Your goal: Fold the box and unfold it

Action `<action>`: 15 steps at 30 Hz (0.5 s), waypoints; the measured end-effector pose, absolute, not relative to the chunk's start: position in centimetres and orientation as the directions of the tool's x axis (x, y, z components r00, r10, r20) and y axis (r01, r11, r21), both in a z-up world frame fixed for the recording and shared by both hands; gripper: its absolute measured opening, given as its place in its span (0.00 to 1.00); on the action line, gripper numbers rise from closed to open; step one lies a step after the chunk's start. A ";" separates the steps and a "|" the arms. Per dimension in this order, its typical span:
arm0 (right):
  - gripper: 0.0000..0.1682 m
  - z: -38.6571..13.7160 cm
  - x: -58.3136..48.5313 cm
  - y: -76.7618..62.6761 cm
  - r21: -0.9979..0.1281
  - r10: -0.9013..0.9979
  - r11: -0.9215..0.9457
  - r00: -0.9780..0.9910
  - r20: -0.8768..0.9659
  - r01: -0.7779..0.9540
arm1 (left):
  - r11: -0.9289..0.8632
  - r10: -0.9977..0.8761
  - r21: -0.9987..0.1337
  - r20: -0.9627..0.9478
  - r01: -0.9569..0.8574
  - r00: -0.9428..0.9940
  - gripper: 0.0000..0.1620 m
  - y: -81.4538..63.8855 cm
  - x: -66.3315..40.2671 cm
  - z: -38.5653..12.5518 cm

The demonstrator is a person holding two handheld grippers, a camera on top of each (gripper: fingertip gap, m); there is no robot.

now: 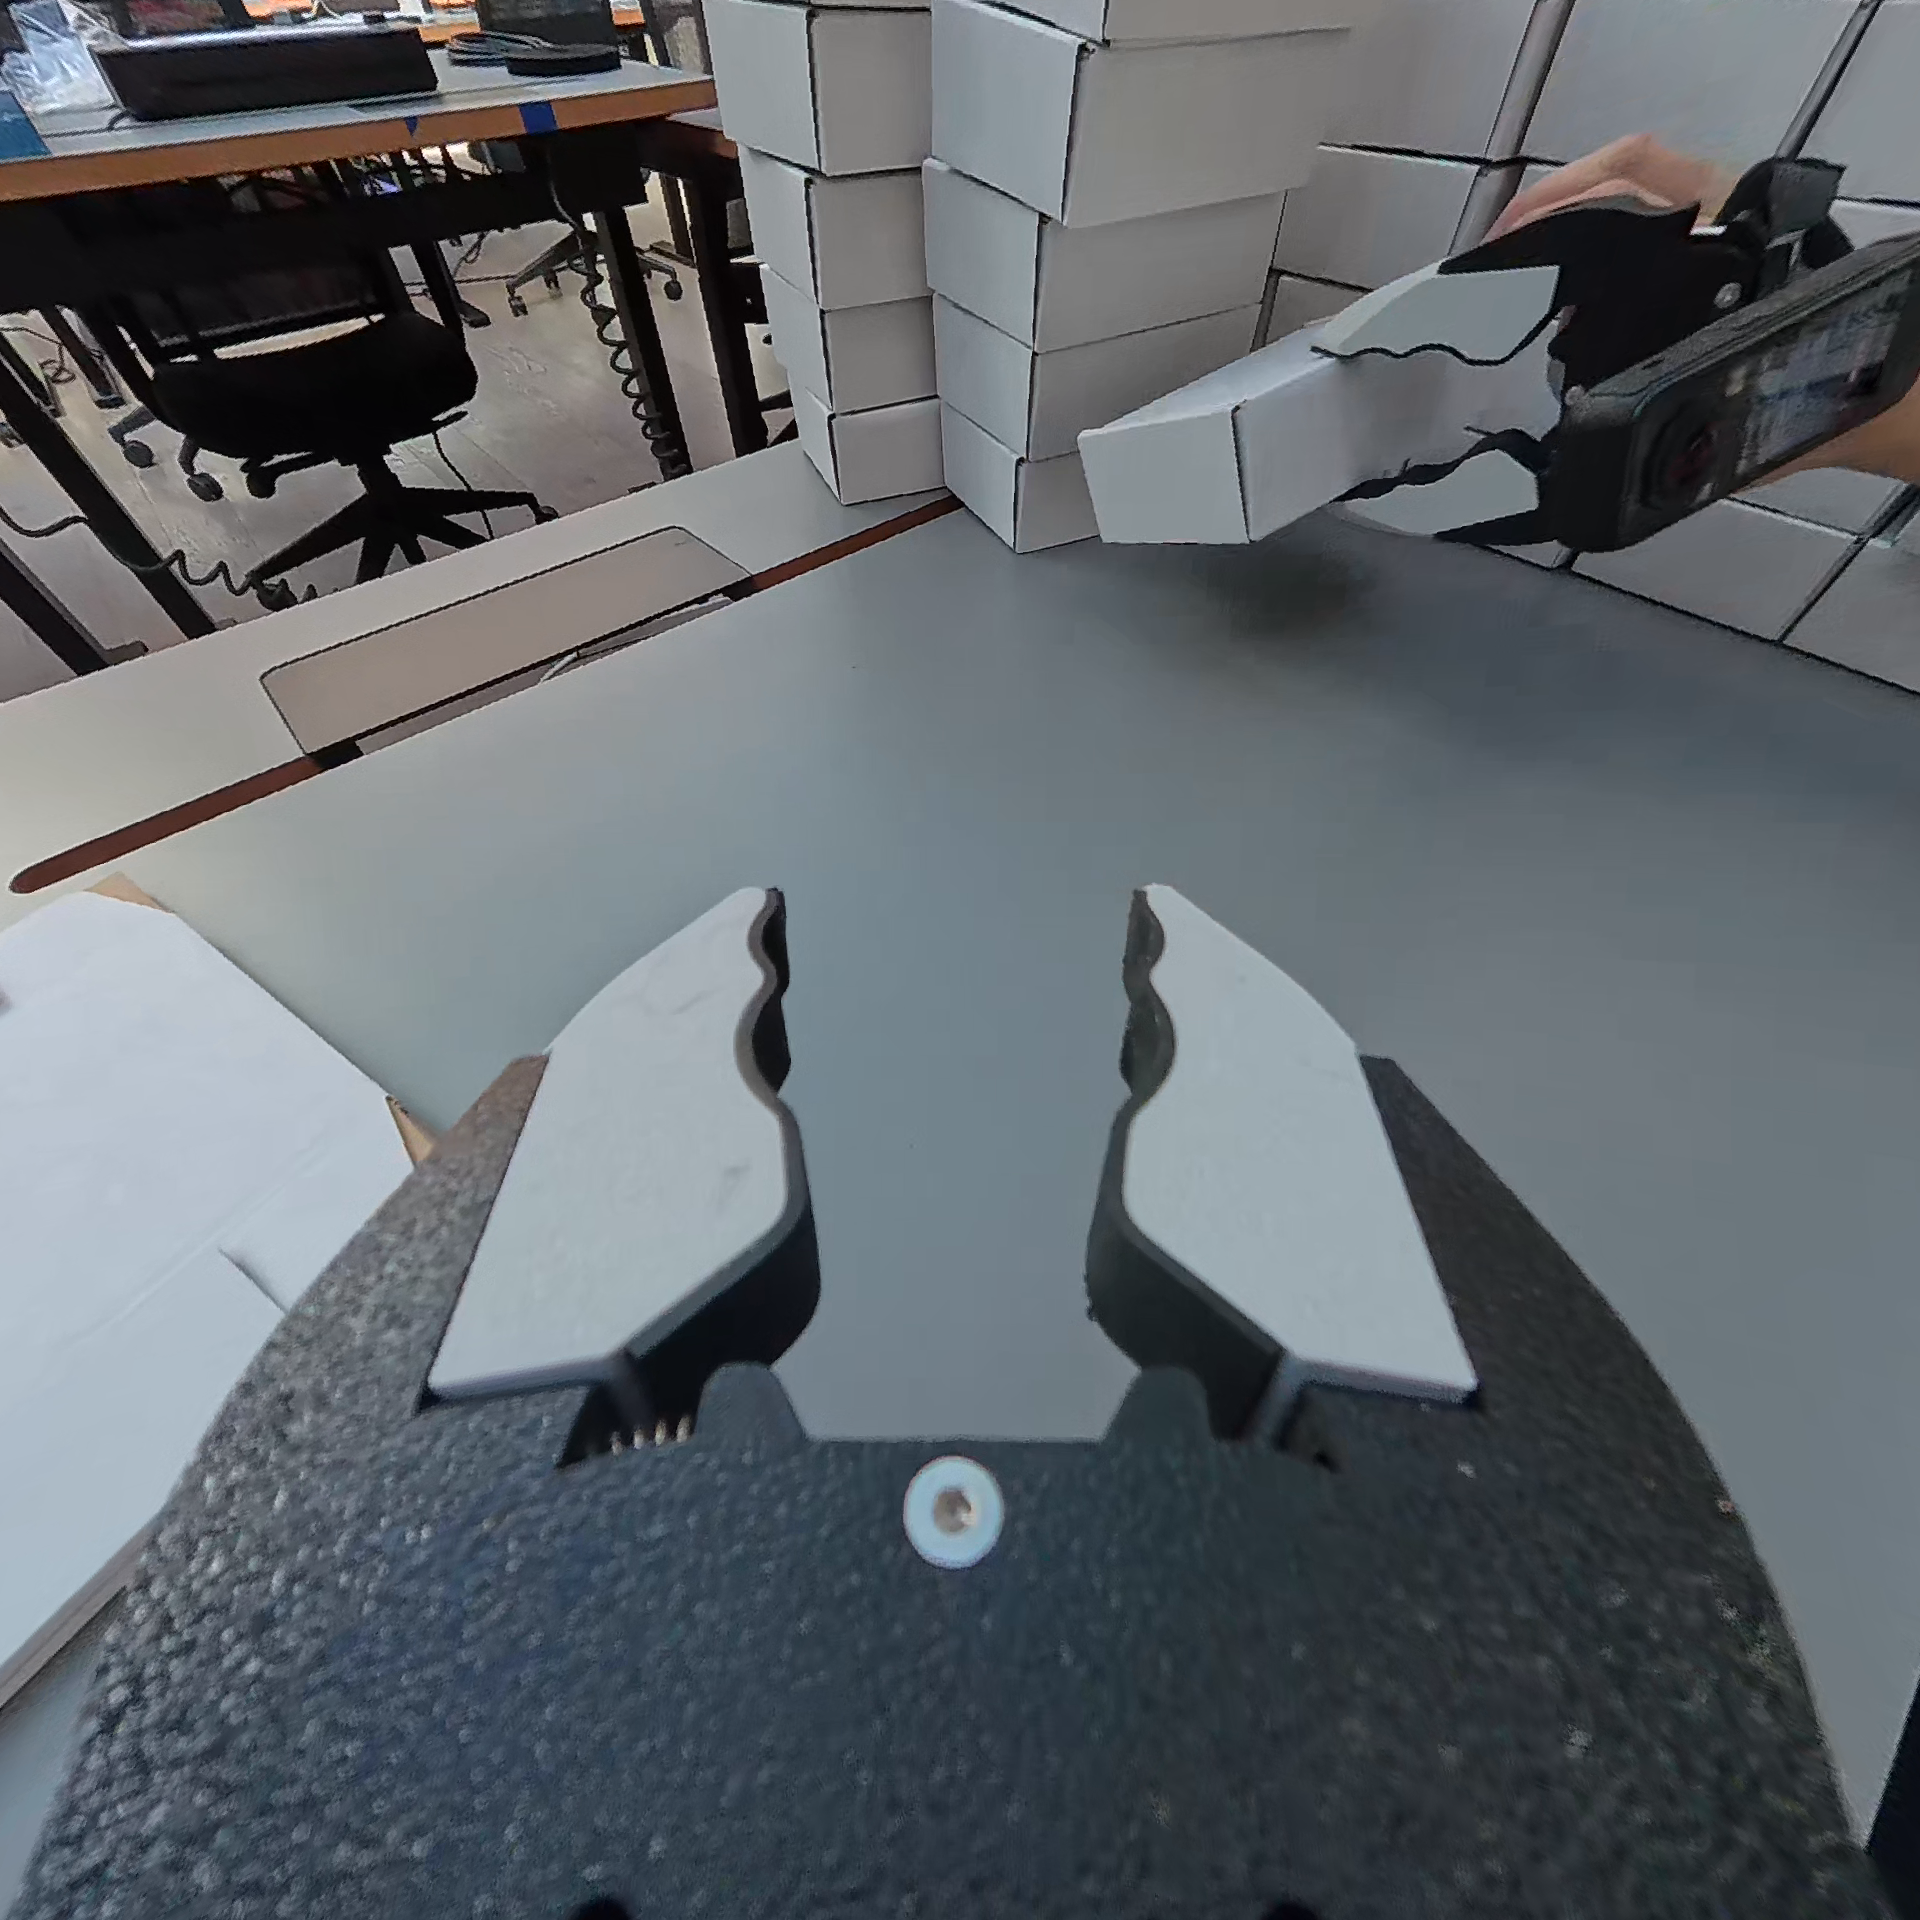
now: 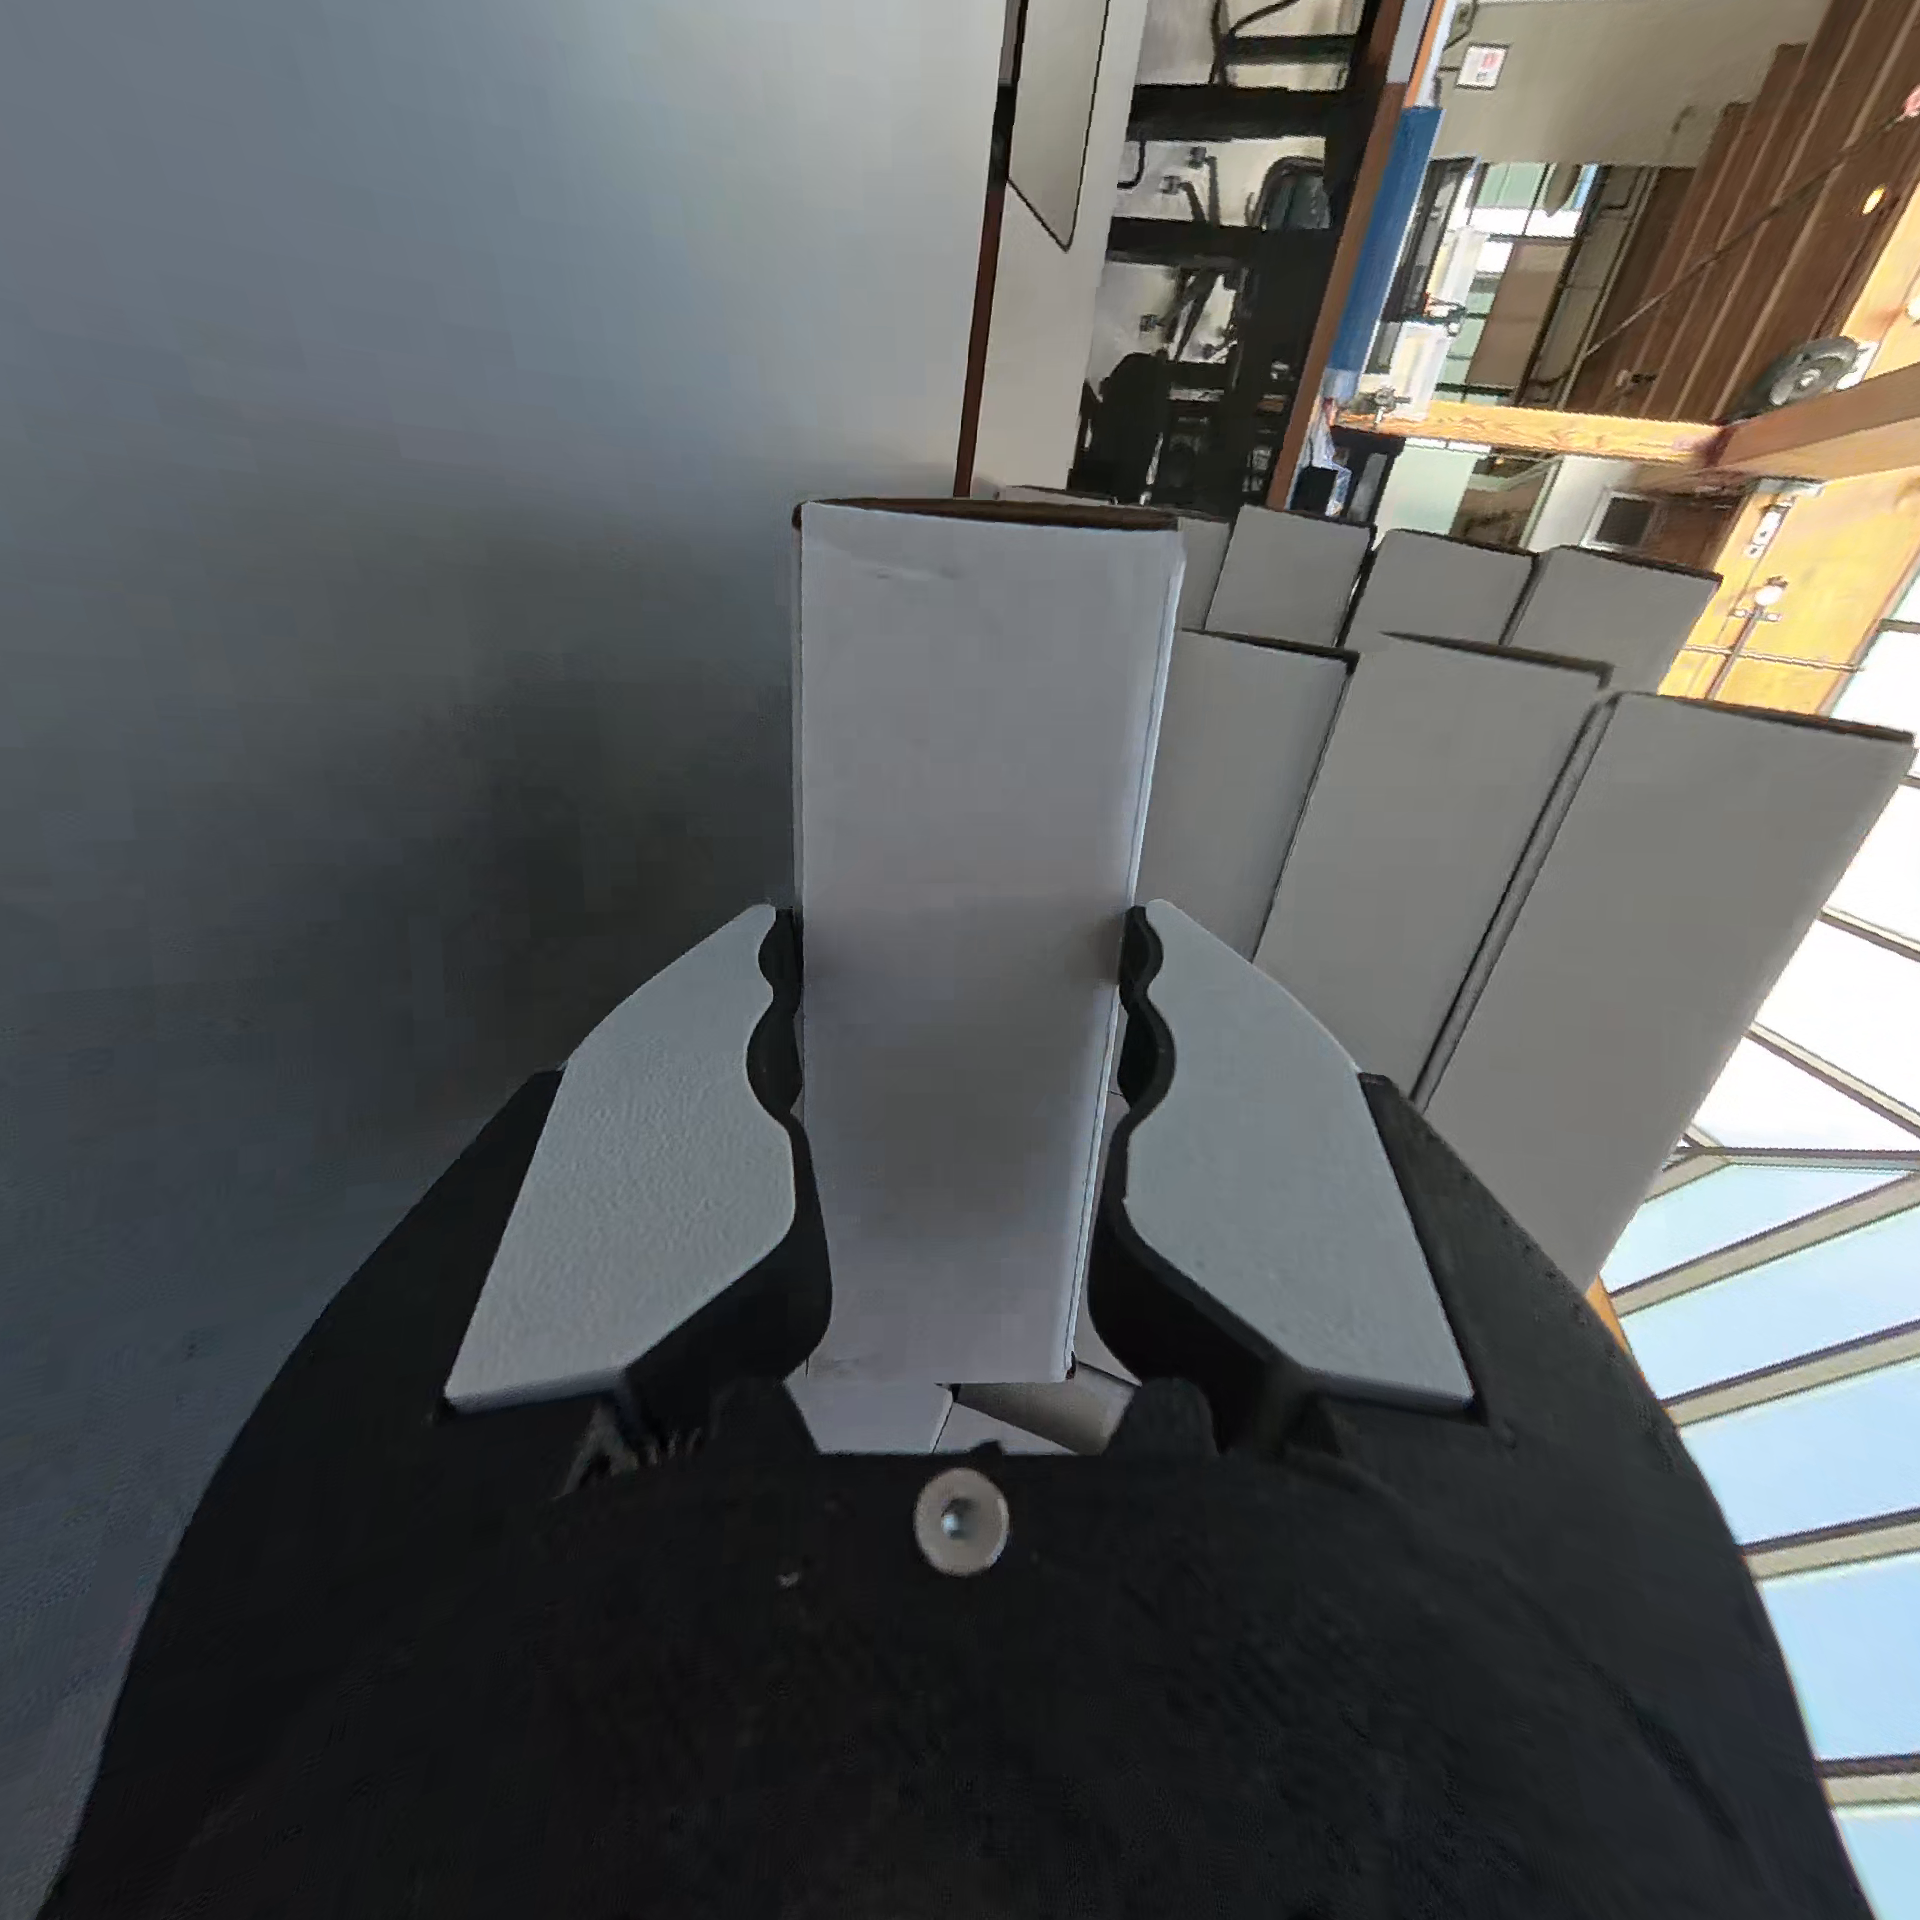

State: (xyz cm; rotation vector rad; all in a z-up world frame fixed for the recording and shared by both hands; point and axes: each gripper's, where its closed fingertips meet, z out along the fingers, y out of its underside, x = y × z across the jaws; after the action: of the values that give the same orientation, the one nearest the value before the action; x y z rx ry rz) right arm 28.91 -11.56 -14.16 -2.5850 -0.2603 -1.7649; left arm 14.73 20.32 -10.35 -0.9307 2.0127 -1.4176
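Note:
A folded white cardboard box (image 2: 966,831) sits clamped between the fingers of my right gripper (image 2: 961,925), which is rolled on its side. In the left wrist view the same box (image 1: 1247,447) hangs in the air above the far right of the grey table (image 1: 1039,748), with the right gripper (image 1: 1455,405) shut on it and a hand behind it. My left gripper (image 1: 956,904) is open and empty, low over the table's near middle. A flat white cardboard sheet (image 1: 135,1143) lies on the table to its left.
Stacks of folded white boxes (image 1: 1060,260) stand at the table's far edge and along the right (image 1: 1766,582); they also show beside the held box in the right wrist view (image 2: 1455,810). Another desk and an office chair (image 1: 312,384) stand beyond the table's far left edge.

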 end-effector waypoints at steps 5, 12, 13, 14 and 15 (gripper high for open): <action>0.36 -17.0 29.5 -14.4 0.054 0.099 -0.986 0.297 0.950 0.156 | 0.223 -0.755 -0.933 0.017 -0.281 -0.655 0.38 19.5 14.9 -11.7; 0.36 -18.7 29.3 -15.4 -0.033 0.016 -0.987 0.300 0.954 0.155 | 0.238 -0.771 -0.918 0.020 -0.317 -0.637 0.39 20.0 15.3 -12.9; 0.36 -18.8 29.2 -15.5 -0.029 0.023 -0.986 0.308 0.951 0.164 | 0.234 -0.773 -0.917 0.025 -0.322 -0.633 0.39 20.2 15.4 -13.0; 0.36 -18.9 29.1 -15.6 -0.019 0.036 -0.986 0.319 0.947 0.168 | 0.237 -0.776 -0.915 0.024 -0.326 -0.630 0.39 20.4 15.5 -13.1; 0.35 -19.0 29.1 -15.8 -0.015 0.041 -0.986 0.335 0.941 0.164 | 0.245 -0.781 -0.912 0.016 -0.330 -0.624 0.39 20.8 15.5 -13.2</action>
State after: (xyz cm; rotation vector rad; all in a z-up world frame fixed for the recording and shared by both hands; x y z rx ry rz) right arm 29.08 -15.78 -18.98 -2.4780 -0.1909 -1.7414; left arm 15.55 20.76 -13.22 -1.0124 2.0774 -1.3543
